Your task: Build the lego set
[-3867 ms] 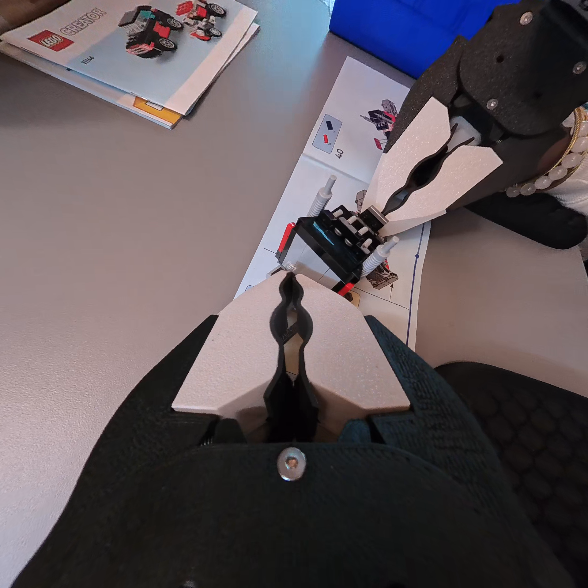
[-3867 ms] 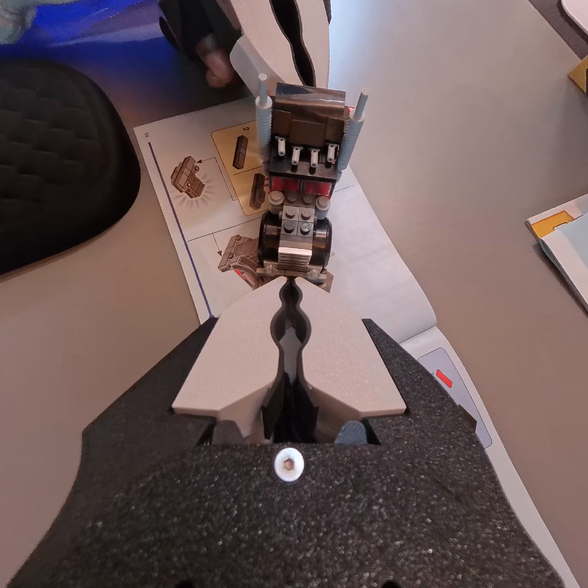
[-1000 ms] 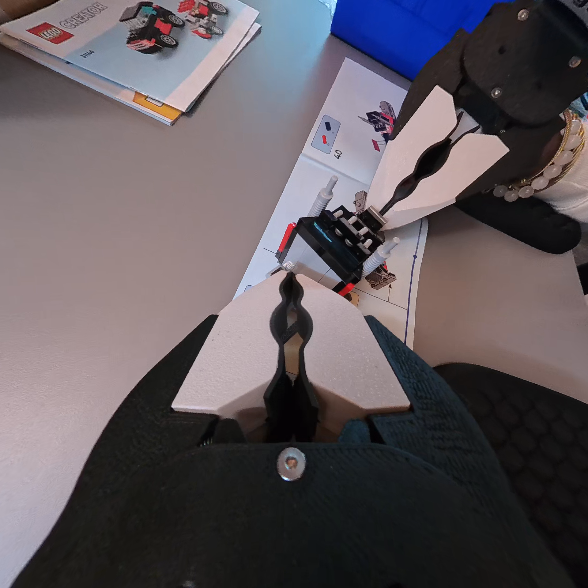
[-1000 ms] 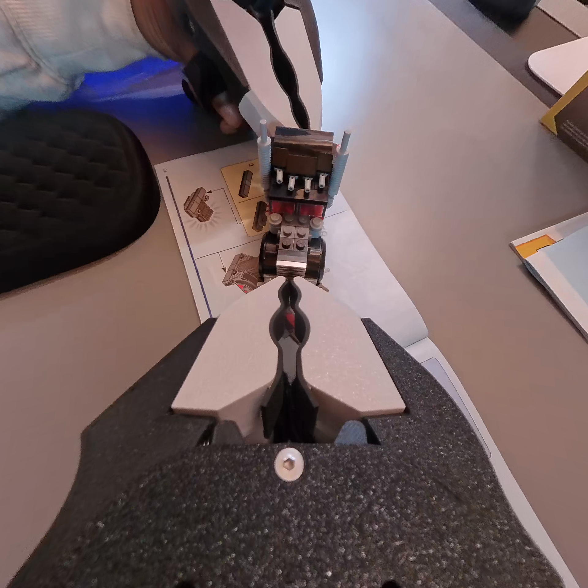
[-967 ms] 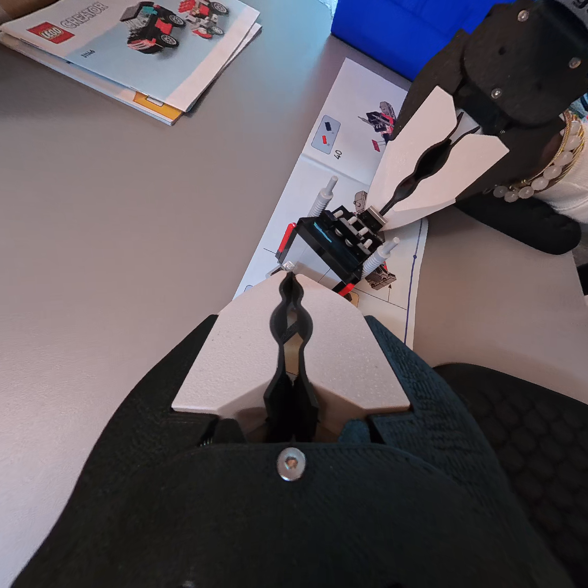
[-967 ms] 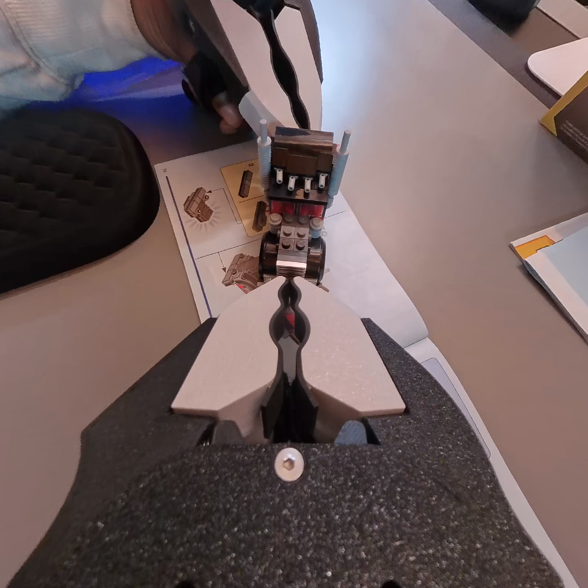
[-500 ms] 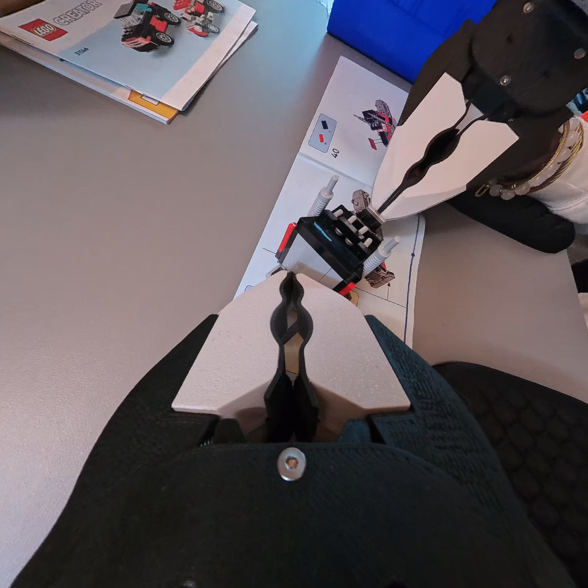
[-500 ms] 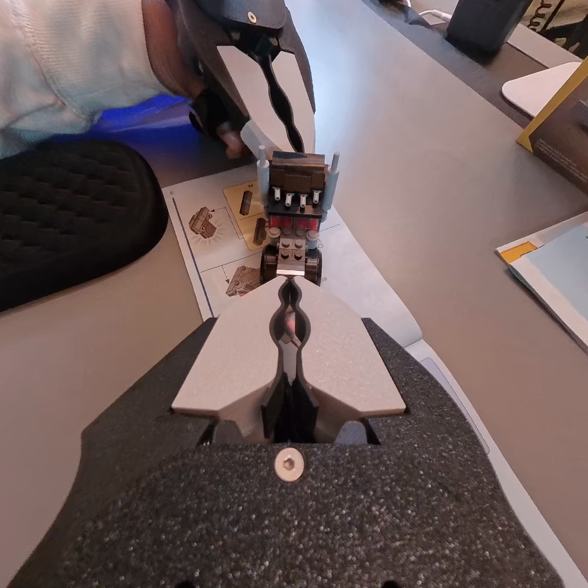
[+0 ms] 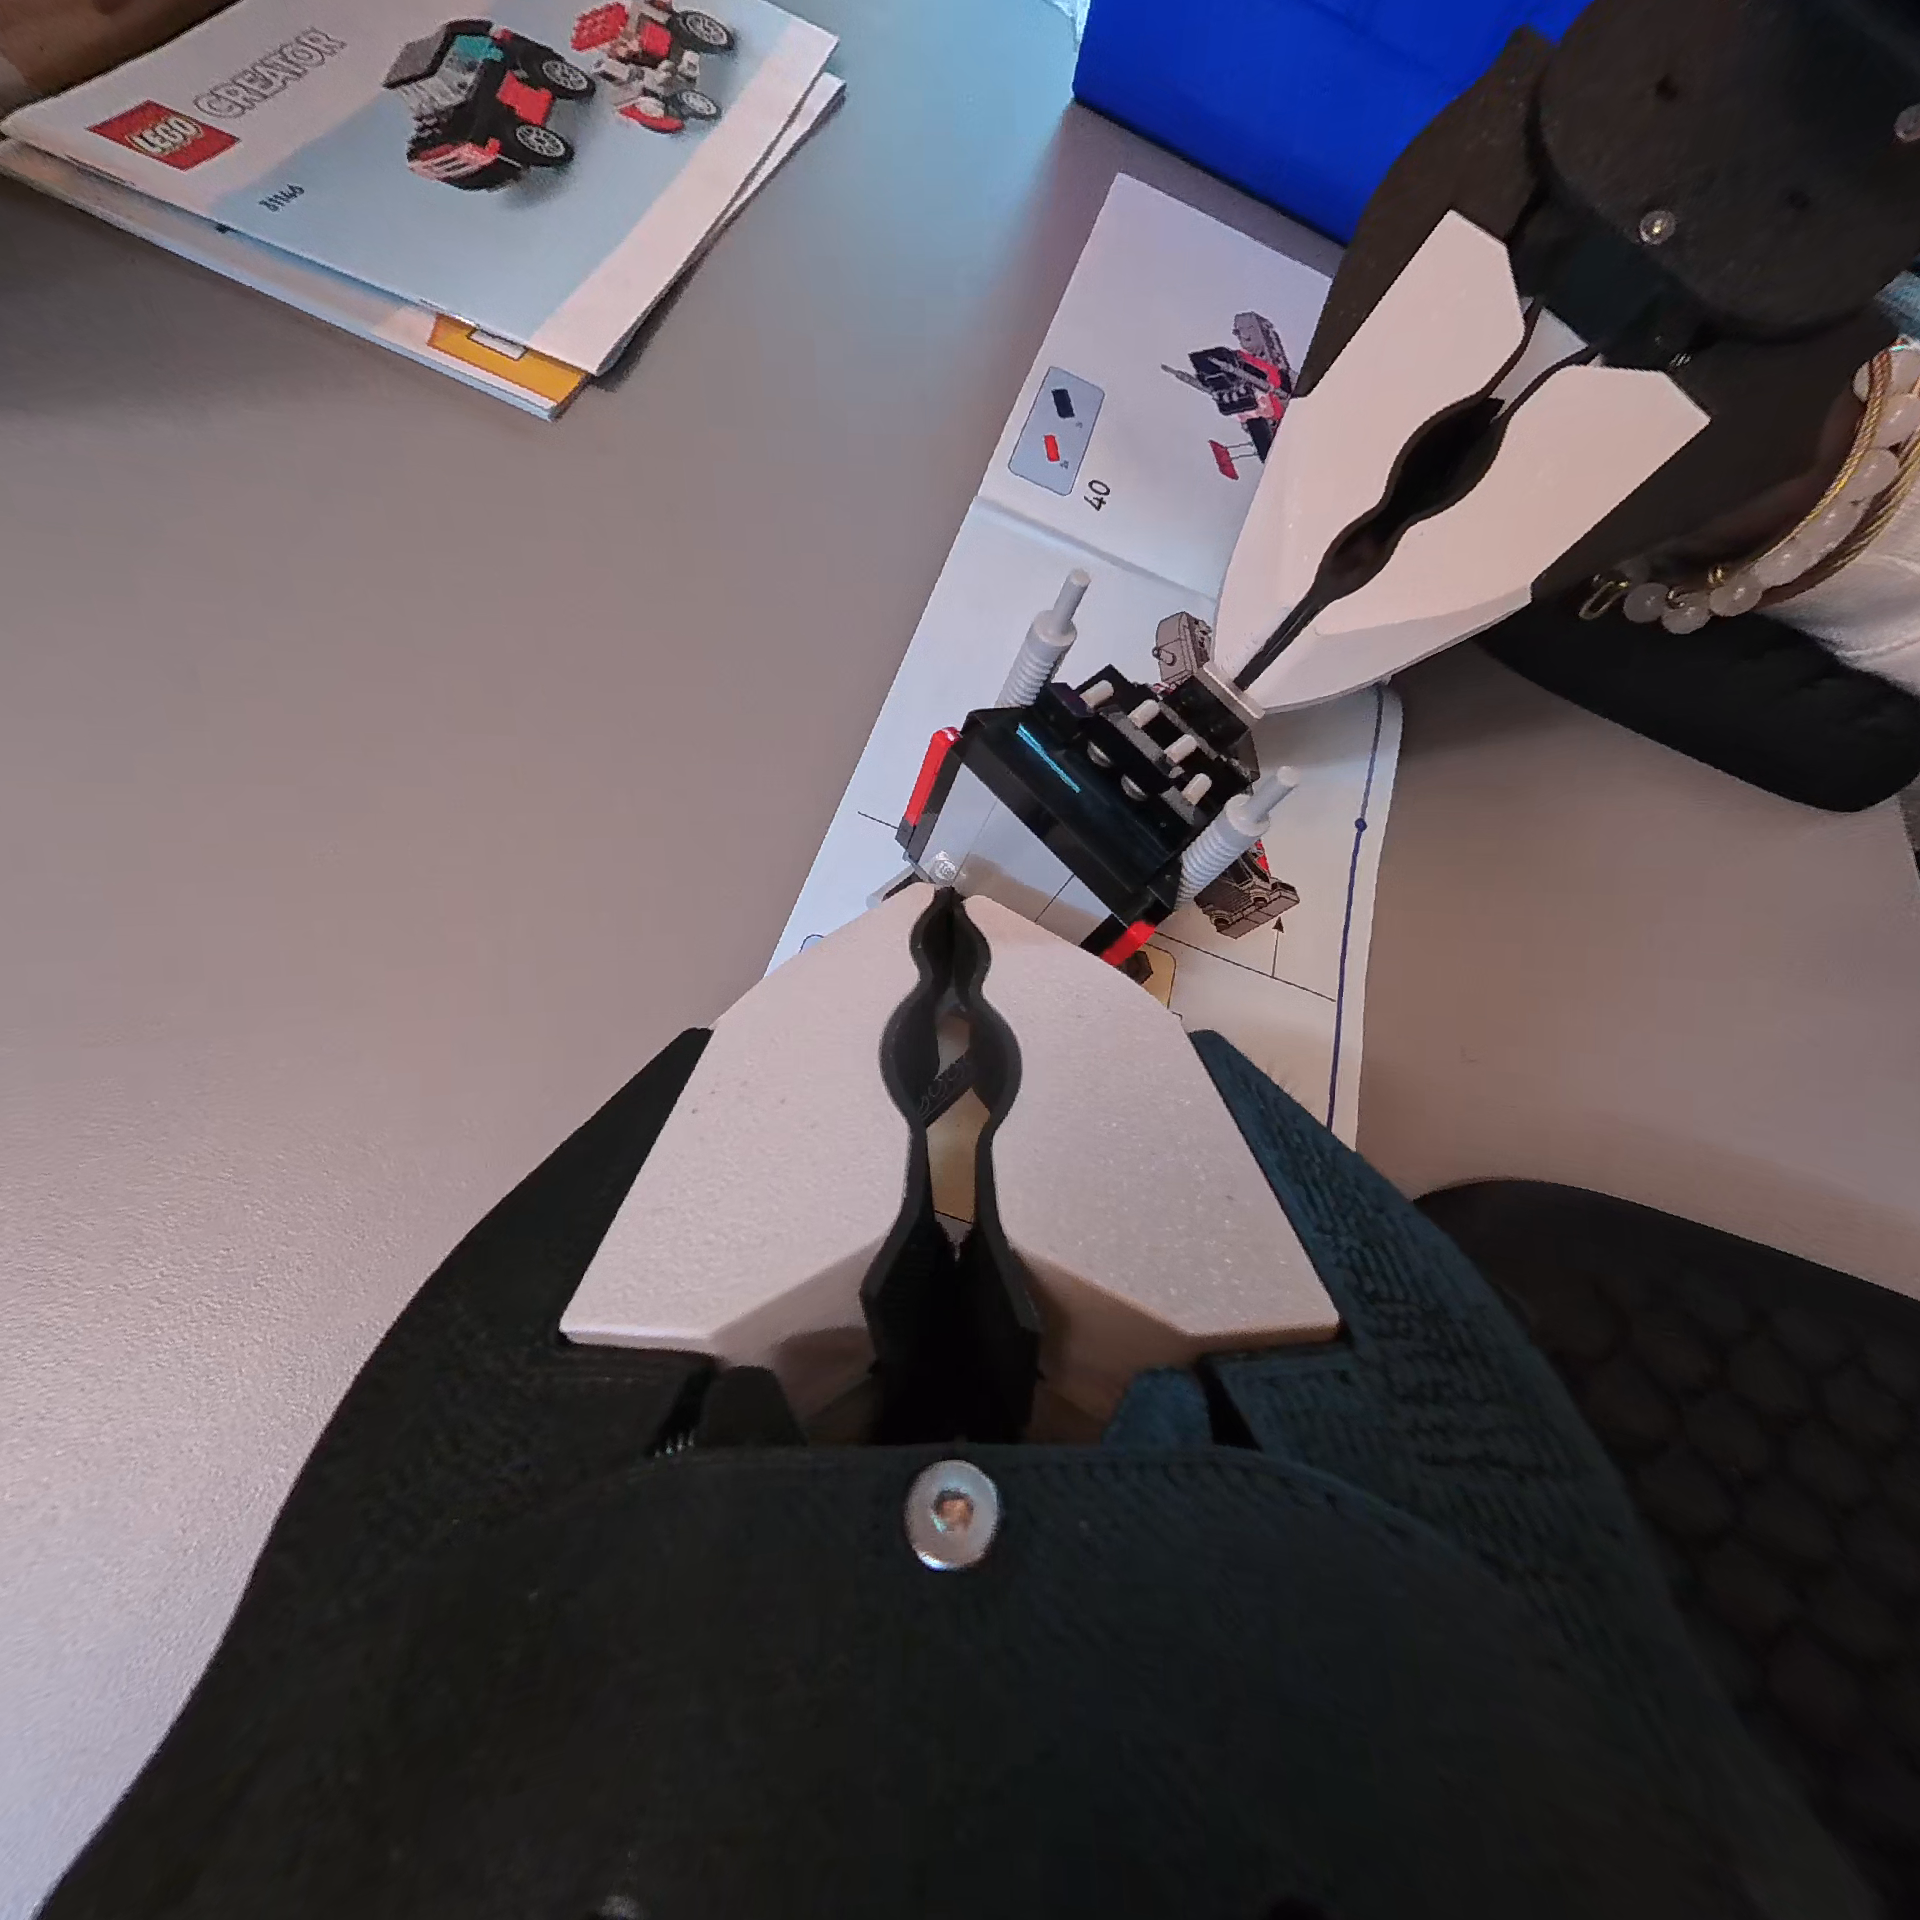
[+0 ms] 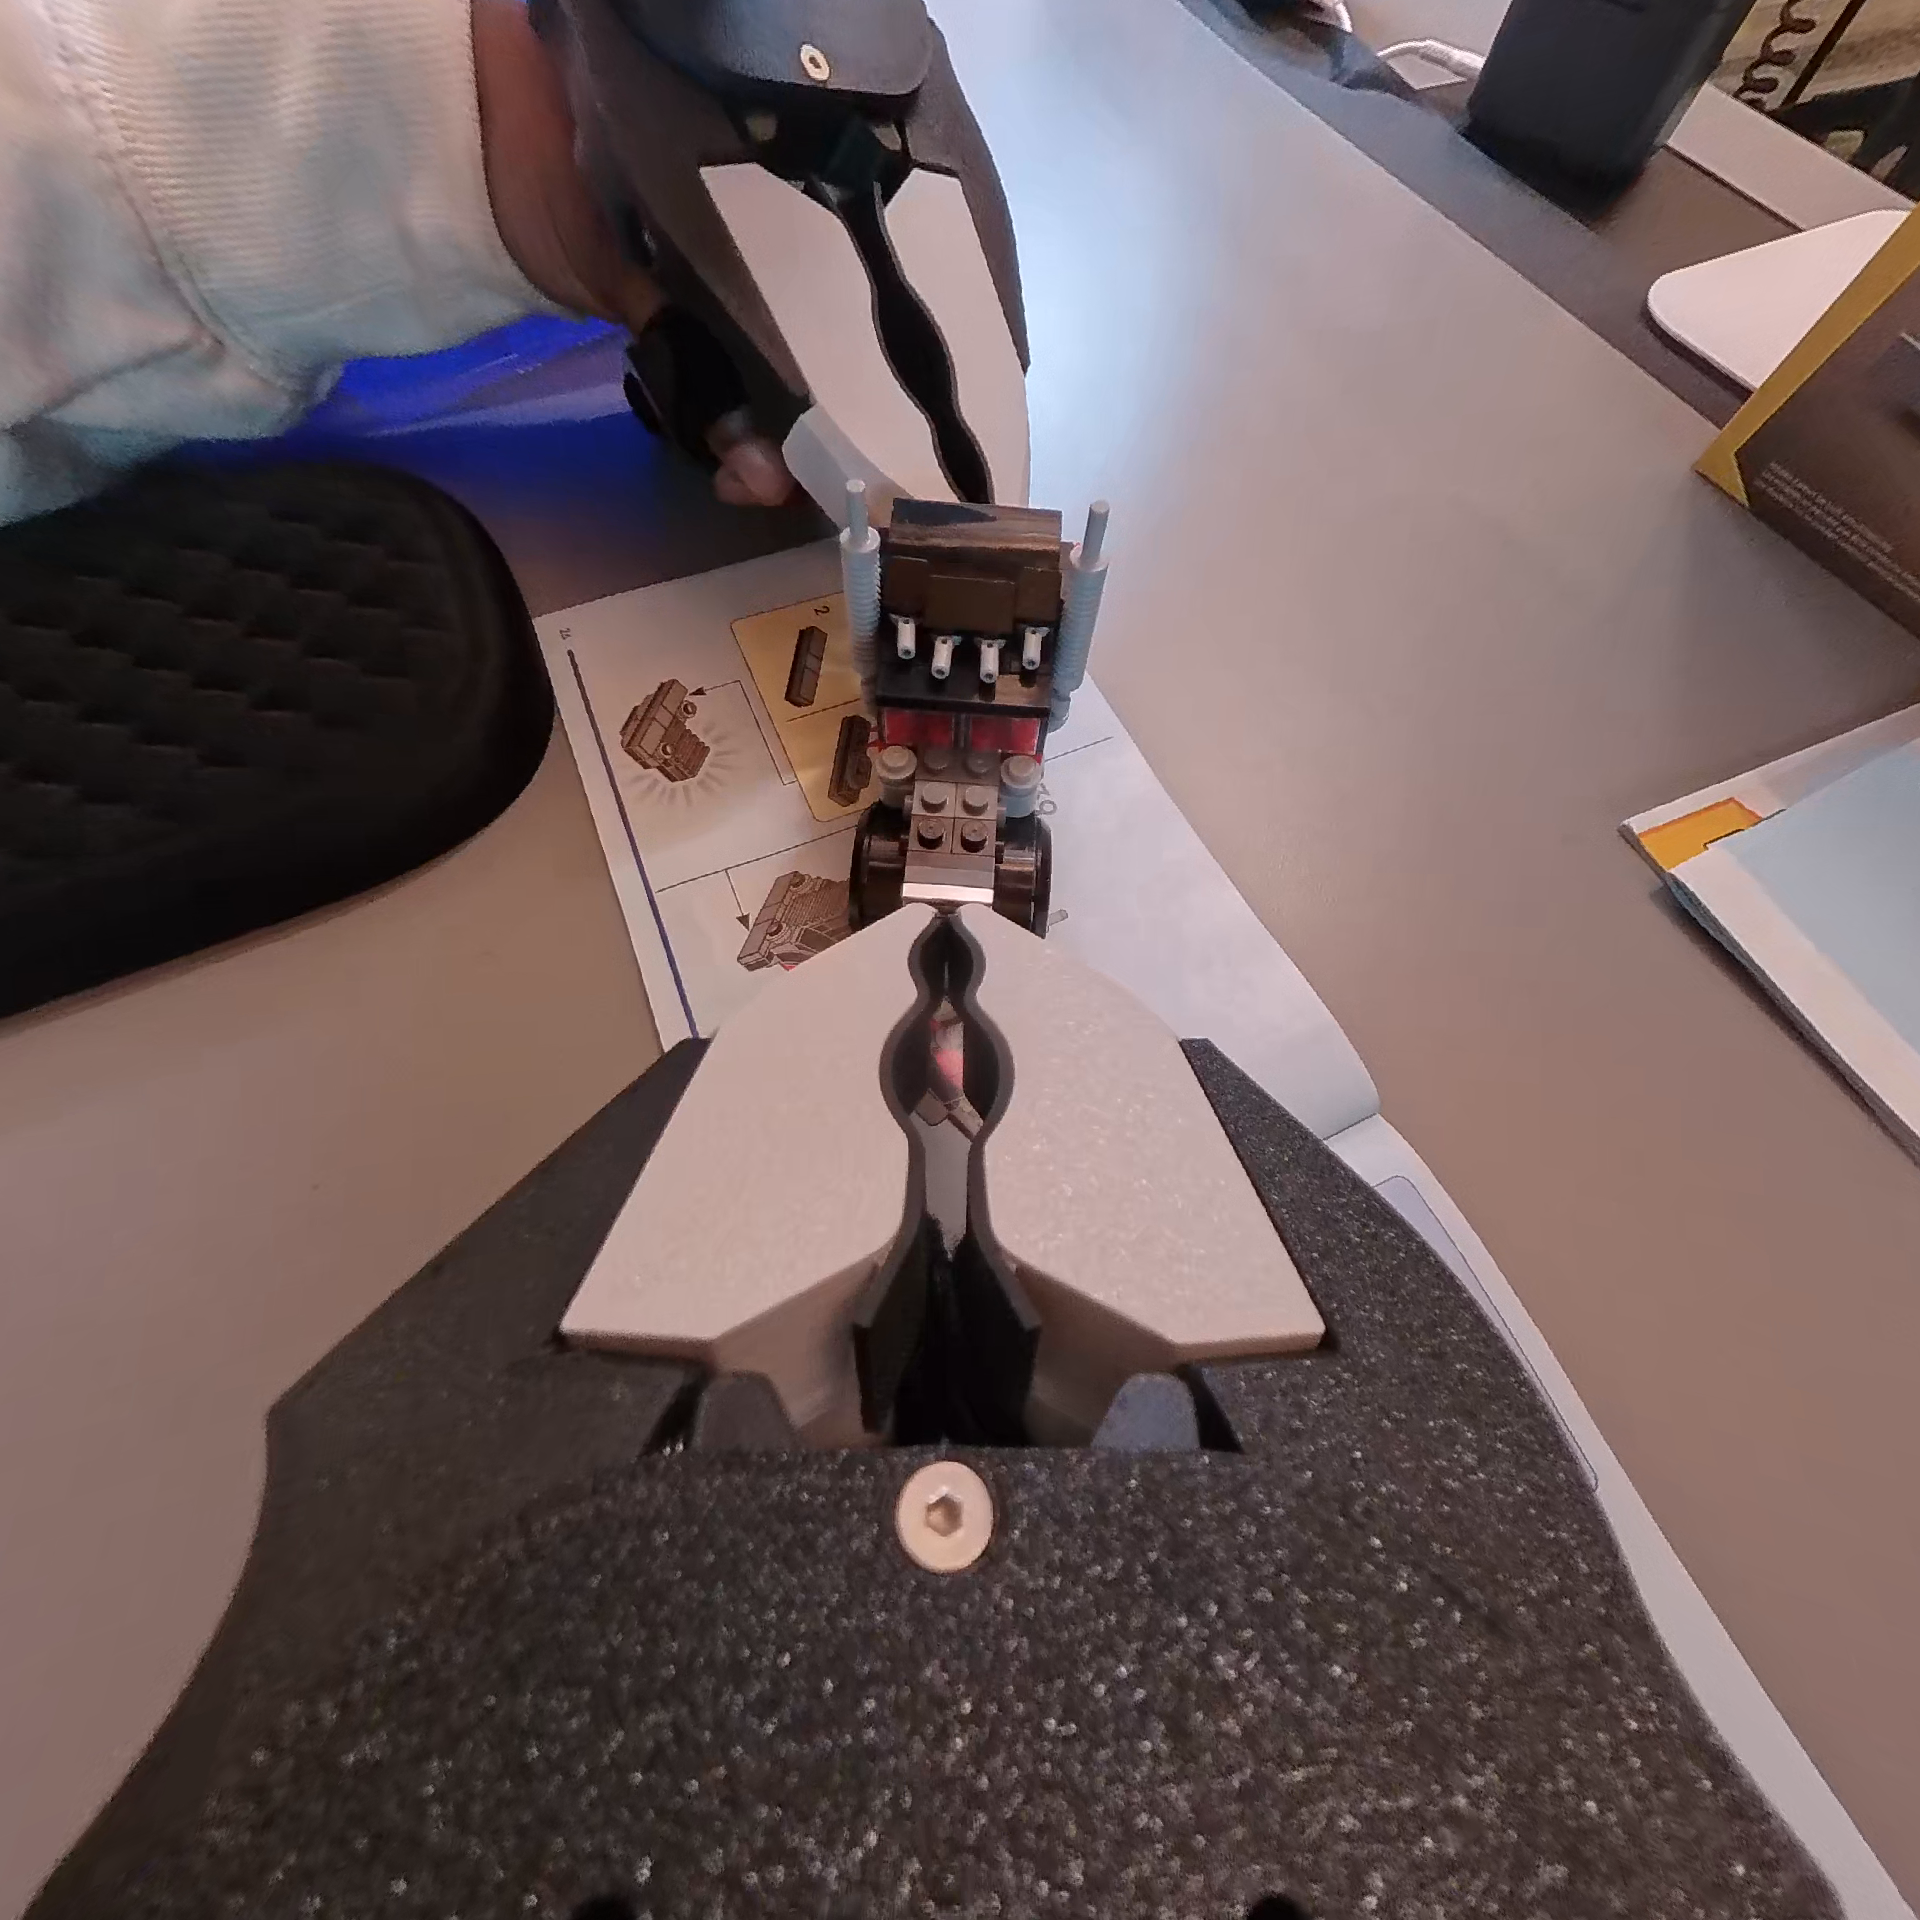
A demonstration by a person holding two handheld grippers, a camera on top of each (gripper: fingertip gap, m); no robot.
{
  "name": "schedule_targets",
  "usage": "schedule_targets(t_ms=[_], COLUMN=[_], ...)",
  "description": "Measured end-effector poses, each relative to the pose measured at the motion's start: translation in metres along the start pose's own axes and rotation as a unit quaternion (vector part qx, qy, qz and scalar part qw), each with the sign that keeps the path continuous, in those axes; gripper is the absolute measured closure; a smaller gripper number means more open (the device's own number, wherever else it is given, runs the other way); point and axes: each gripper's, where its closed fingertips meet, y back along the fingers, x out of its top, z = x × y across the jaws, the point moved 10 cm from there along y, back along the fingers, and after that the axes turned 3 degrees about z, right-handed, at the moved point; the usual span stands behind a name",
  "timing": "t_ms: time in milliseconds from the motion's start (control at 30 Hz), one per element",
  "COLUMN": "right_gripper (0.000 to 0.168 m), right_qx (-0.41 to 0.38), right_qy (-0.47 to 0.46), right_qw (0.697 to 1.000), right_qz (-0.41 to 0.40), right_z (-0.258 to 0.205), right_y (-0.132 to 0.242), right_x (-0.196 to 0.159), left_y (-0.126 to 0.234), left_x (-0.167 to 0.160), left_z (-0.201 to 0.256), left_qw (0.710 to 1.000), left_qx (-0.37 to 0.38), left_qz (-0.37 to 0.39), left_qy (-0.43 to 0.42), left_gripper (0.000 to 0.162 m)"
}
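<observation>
A small black, grey and red lego truck (image 9: 1070, 800) with two grey ribbed stacks stands on the open instruction booklet (image 9: 1101, 499). My left gripper (image 9: 940, 902) is shut, with its tips on the truck's lower rear edge. My right gripper (image 9: 1242, 686) is shut on a grey piece at the truck's front. In the right wrist view the right gripper (image 10: 943, 914) pinches the grey front tile of the truck (image 10: 966, 727). The left gripper (image 10: 977, 488) reaches the black roof from behind. The contact points under both tips are hidden.
A stack of closed booklets (image 9: 468, 177) lies at the far left and shows in the right wrist view (image 10: 1818, 883). A blue bin (image 9: 1268, 94) stands behind the open booklet. A black padded case (image 10: 208, 707) lies beside it. A yellow-edged box (image 10: 1849, 436) stands far right. Some 7 centimeters of space lies between my two pairs of fingers.
The right gripper has risen and drawn back a little, still at the truck's front, so the truck looks smaller in its view. The left gripper and the truck have barely moved.
</observation>
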Motion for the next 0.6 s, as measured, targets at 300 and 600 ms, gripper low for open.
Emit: schedule_targets(t_ms=[300, 600], right_gripper=[0.168, 0.118], right_qx=[-0.003, -0.028], right_qy=[0.01, -0.072], right_qw=[1.0, 0.985], right_qz=[-0.007, 0.151], right_z=[-0.001, 0.02], right_y=[-0.001, 0.032], right_x=[0.002, 0.003], left_y=[0.0, 0.025], left_x=[0.0, 0.006], left_z=[0.0, -0.006], left_qw=[1.0, 0.994], left_qx=[0.012, 0.028], left_qz=[0.001, 0.109], left_qy=[-0.007, 0.008], left_gripper=[0.162, 0.134])
